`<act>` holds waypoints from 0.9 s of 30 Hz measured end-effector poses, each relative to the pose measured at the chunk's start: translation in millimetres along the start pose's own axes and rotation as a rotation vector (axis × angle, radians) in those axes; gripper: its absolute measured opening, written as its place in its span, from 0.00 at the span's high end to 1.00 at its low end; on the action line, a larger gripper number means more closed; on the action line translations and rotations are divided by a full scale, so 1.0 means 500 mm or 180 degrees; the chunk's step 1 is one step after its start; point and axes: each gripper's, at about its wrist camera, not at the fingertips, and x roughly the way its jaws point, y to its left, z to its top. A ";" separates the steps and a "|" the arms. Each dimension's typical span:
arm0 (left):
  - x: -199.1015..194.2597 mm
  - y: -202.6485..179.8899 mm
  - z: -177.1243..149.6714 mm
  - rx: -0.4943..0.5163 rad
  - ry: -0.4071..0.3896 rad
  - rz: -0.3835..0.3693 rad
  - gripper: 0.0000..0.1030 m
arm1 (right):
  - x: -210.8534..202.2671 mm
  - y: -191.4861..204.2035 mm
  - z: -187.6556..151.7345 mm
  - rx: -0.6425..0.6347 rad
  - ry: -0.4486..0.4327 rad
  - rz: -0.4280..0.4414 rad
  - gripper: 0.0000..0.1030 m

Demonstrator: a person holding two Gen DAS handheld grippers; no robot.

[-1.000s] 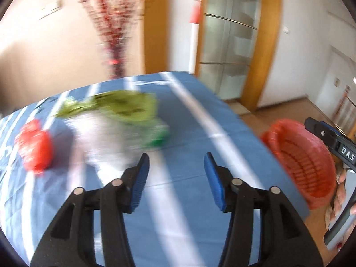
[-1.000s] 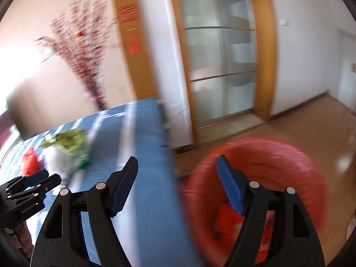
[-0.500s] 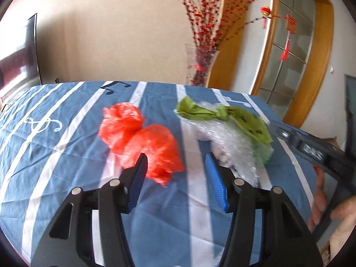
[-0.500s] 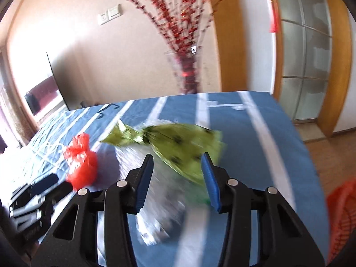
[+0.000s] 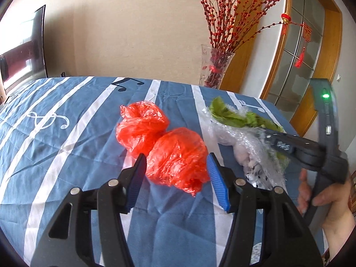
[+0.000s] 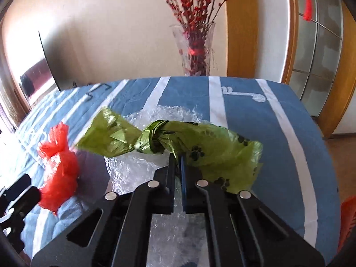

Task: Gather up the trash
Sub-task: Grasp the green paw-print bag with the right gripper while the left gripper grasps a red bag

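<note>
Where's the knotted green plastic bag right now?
Centre of the right wrist view: the knotted green plastic bag is pinched in the right gripper, over the clear bubble wrap.

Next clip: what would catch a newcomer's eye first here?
The red bag, bright on the blue striped cloth, sits between the open left gripper fingers. Beside it, the right gripper is shut on the green bag lying over bubble wrap.
</note>
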 end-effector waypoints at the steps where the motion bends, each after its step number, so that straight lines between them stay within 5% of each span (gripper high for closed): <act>1: 0.001 0.002 0.000 -0.0008 -0.0001 0.0002 0.46 | -0.010 -0.006 0.000 0.0034 -0.0032 0.0019 0.96; 9: 0.012 0.000 0.013 -0.0082 0.0008 -0.0050 0.39 | -0.089 -0.064 -0.012 0.0243 -0.0329 -0.0057 0.97; 24: 0.040 -0.009 0.015 -0.0095 0.0129 -0.0012 0.38 | -0.149 -0.142 -0.055 0.0347 -0.0354 -0.0106 0.93; 27: 0.037 -0.012 0.015 -0.0071 0.0118 -0.0016 0.38 | -0.154 -0.161 -0.063 0.0395 -0.0343 -0.0153 0.73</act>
